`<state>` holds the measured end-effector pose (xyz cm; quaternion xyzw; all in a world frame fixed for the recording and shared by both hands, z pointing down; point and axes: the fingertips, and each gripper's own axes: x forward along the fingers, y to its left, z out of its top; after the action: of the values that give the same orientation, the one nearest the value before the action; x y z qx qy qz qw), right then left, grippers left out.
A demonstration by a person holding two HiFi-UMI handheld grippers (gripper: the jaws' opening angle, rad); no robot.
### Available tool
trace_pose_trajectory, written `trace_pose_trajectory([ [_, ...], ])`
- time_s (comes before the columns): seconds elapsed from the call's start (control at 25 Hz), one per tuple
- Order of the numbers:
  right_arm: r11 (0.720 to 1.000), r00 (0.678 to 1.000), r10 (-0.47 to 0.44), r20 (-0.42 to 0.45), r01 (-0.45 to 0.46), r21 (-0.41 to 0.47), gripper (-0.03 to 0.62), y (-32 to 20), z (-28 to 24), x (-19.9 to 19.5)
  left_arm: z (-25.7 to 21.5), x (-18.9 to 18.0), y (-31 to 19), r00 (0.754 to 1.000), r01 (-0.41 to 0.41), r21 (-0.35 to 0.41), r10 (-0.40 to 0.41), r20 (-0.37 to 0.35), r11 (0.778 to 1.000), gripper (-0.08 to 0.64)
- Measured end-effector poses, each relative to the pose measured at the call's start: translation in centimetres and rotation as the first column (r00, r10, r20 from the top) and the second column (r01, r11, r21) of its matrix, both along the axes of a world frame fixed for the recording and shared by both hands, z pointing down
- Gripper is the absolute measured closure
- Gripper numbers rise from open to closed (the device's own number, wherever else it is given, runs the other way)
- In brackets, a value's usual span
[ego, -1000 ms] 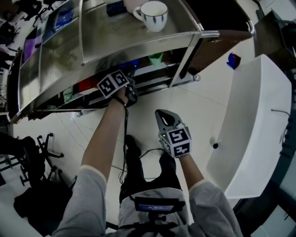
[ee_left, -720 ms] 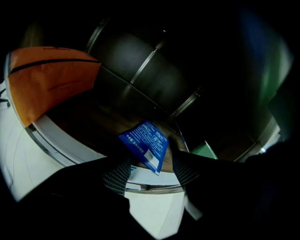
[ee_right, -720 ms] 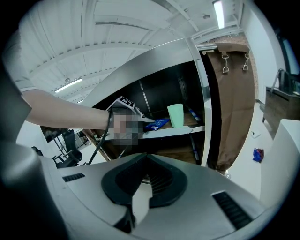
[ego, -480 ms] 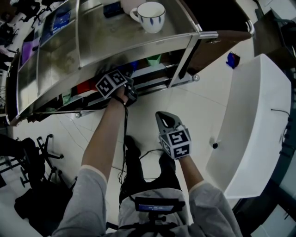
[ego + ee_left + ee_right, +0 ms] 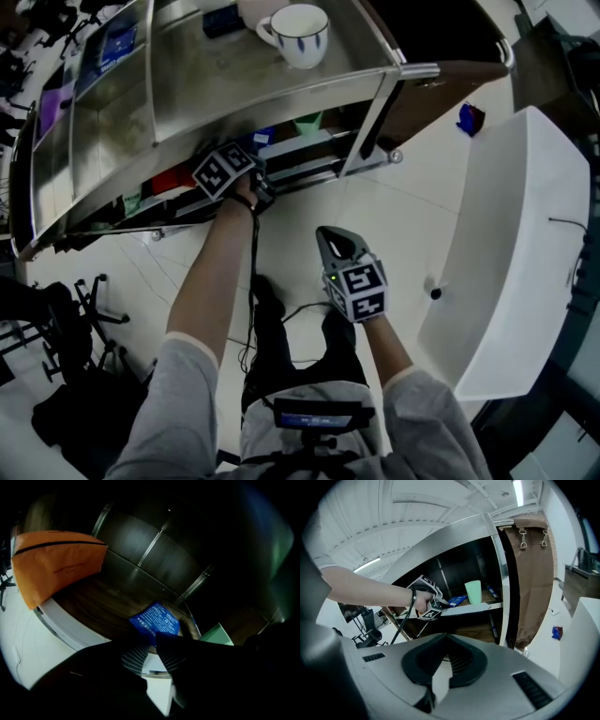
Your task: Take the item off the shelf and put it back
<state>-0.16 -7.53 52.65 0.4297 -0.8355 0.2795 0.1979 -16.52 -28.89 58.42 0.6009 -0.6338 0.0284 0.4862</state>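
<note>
A blue printed packet (image 5: pixel 155 619) lies on the wooden middle shelf (image 5: pixel 108 606) of a steel rack. My left gripper (image 5: pixel 152 644) reaches in under the top shelf. Its jaws have just been closing, and they now pinch the packet's near corner. In the head view only its marker cube (image 5: pixel 225 169) shows at the shelf's edge. The right gripper view shows the left gripper (image 5: pixel 439 603) beside the packet (image 5: pixel 459 600). My right gripper (image 5: pixel 330 236) hangs over the floor, away from the rack, shut and empty.
An orange zip pouch (image 5: pixel 56 564) lies on the same shelf to the left, and a pale green cup (image 5: pixel 473 592) stands to the right. A white mug (image 5: pixel 300 33) sits on the steel top shelf (image 5: pixel 234 75). A white counter (image 5: pixel 506 253) runs along the right.
Almost nothing differs in the head view. The left marker cube has edged slightly left at the shelf's edge, and the right gripper has kept still.
</note>
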Motion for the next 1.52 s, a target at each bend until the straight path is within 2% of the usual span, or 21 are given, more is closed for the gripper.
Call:
trace_pose_trajectory([
  [0.08,1.0,1.0,0.0,0.003,0.0,-0.004,0.583,0.0,0.0,0.0,0.2,-0.1,-0.2,1.0,0.005,-0.001,-0.005,0.002,1.0,0.509],
  [0.12,1.0,1.0,0.0,0.004,0.0,-0.005,0.583,0.0,0.0,0.0,0.3,-0.3,-0.3,1.0,0.01,0.002,-0.01,0.003,1.0,0.549],
  [0.16,1.0,1.0,0.0,0.004,0.0,-0.005,0.583,0.0,0.0,0.1,0.3,-0.3,-0.3,1.0,0.015,0.004,-0.015,0.0,1.0,0.554],
  [0.4,1.0,1.0,0.006,0.009,-0.006,-0.011,0.583,-0.4,0.0,0.2,0.2,0.1,0.2,0.999,0.011,-0.002,-0.011,-0.042,1.0,0.555],
  [0.64,1.0,1.0,0.007,0.012,-0.007,-0.012,0.583,-0.3,-0.1,0.3,0.2,-0.1,0.6,0.999,0.019,0.009,-0.018,-0.049,1.0,0.555],
  [0.76,1.0,1.0,0.009,0.014,-0.009,-0.013,0.583,-0.2,0.0,0.3,0.0,-0.8,0.4,1.0,0.017,0.048,-0.017,-0.013,0.999,0.557],
  [0.92,1.0,1.0,0.01,0.016,-0.01,-0.012,0.583,-0.2,0.0,0.2,-1.2,-0.6,0.0,0.993,-0.063,0.083,0.054,0.102,0.995,0.553],
  [1.16,1.0,1.0,0.004,0.02,-0.004,-0.015,0.583,0.1,0.2,-0.2,-1.8,1.3,-0.4,0.951,-0.25,0.091,0.227,0.209,0.964,0.328],
  [1.32,1.0,1.0,0.004,0.021,-0.004,-0.019,0.583,0.2,0.2,-0.2,-2.0,2.5,-0.4,0.892,-0.368,0.082,0.327,0.312,0.926,0.243],
  [1.52,1.0,1.0,0.005,0.017,-0.005,-0.027,0.583,0.4,0.6,-0.1,-2.3,2.9,-1.3,0.827,-0.442,0.065,0.378,0.417,0.895,0.189],
])
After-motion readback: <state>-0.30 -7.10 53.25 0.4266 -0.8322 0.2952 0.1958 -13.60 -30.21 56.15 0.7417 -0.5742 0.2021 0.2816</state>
